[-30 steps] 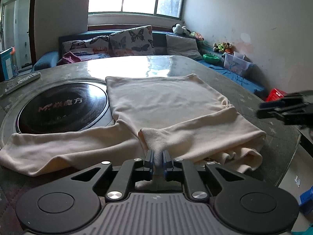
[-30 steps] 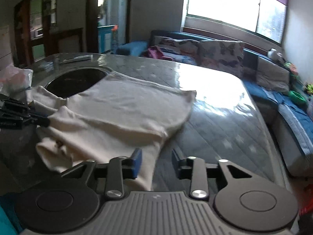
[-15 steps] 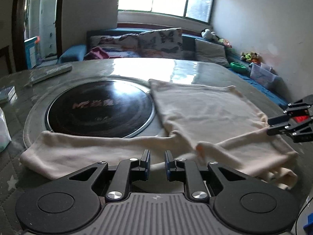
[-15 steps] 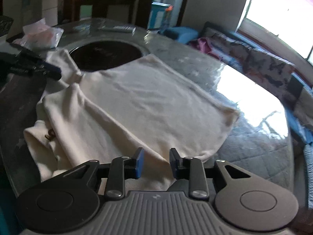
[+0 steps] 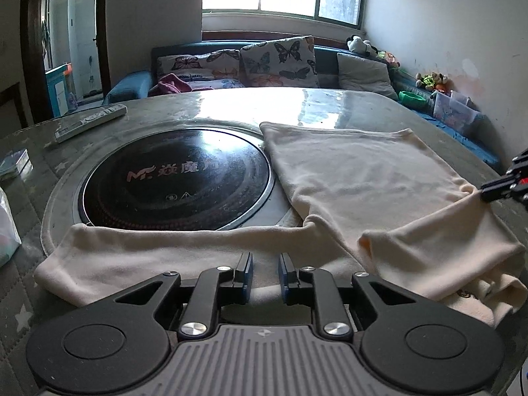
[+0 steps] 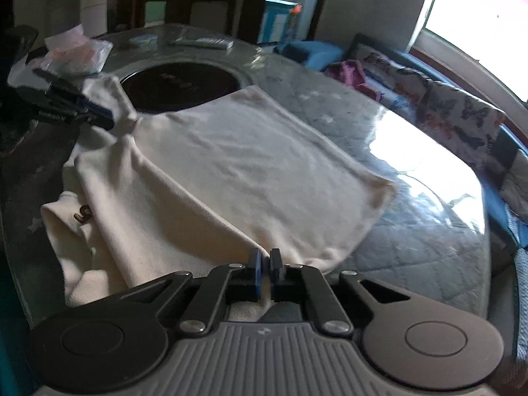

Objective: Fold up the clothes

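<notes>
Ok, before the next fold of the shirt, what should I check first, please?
1. Right tongs shut on shirt edge: ok.
2. Left tongs gripping the spread sleeve: not ok, jaws apart.
3. Other sleeve folded over the body: ok.
4. Shirt body lying flat on table: ok.
5. Cooktop beside the spread sleeve is cold: cannot tell.

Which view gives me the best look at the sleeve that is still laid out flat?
The left wrist view: the flat sleeve runs unobstructed across the near table edge, below the round black cooktop. The right wrist view shows only its far end, partly hidden behind the left gripper.
</notes>
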Action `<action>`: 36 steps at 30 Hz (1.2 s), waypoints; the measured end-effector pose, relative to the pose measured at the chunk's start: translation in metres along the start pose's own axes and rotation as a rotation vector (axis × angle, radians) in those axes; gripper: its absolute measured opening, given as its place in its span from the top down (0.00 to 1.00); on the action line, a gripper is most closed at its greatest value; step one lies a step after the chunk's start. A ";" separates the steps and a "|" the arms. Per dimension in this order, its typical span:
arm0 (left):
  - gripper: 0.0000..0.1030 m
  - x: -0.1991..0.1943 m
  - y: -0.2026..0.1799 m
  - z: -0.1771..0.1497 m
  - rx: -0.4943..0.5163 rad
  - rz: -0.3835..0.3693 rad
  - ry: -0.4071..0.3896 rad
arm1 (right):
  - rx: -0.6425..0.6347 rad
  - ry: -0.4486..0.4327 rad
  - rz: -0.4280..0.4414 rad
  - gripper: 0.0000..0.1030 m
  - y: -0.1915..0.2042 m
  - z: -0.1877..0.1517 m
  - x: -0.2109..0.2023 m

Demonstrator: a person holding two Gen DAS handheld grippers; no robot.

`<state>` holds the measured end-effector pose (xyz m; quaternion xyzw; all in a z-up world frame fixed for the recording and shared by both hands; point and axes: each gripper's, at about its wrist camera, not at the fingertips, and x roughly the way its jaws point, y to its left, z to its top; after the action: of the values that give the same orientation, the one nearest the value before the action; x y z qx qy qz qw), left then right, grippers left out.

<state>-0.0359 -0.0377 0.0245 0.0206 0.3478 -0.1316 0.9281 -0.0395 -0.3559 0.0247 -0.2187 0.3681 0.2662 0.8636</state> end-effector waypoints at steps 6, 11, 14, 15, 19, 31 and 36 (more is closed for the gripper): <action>0.80 0.001 -0.001 0.001 0.011 0.003 -0.001 | 0.081 -0.017 -0.046 1.00 -0.017 -0.016 -0.009; 0.80 -0.008 -0.006 0.009 0.013 0.010 -0.016 | 0.098 -0.072 -0.034 0.96 -0.013 -0.014 -0.013; 0.80 -0.023 -0.022 0.016 0.034 -0.062 -0.064 | 0.069 -0.084 -0.026 0.93 -0.003 -0.008 -0.009; 0.80 -0.026 -0.030 0.017 0.056 -0.092 -0.069 | 0.064 -0.082 -0.027 0.93 -0.002 -0.007 -0.007; 0.74 -0.029 -0.057 0.015 0.126 -0.205 -0.063 | 0.061 -0.058 -0.043 0.93 -0.009 -0.008 -0.005; 0.56 0.011 -0.081 0.020 0.125 -0.163 0.013 | 0.058 -0.043 -0.045 0.90 -0.008 -0.020 -0.009; 0.87 0.018 -0.085 0.019 0.135 -0.151 0.029 | 0.044 -0.042 -0.047 0.82 -0.009 -0.024 -0.010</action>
<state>-0.0324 -0.1262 0.0318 0.0585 0.3522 -0.2240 0.9068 -0.0521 -0.3792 0.0190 -0.2027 0.3502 0.2422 0.8818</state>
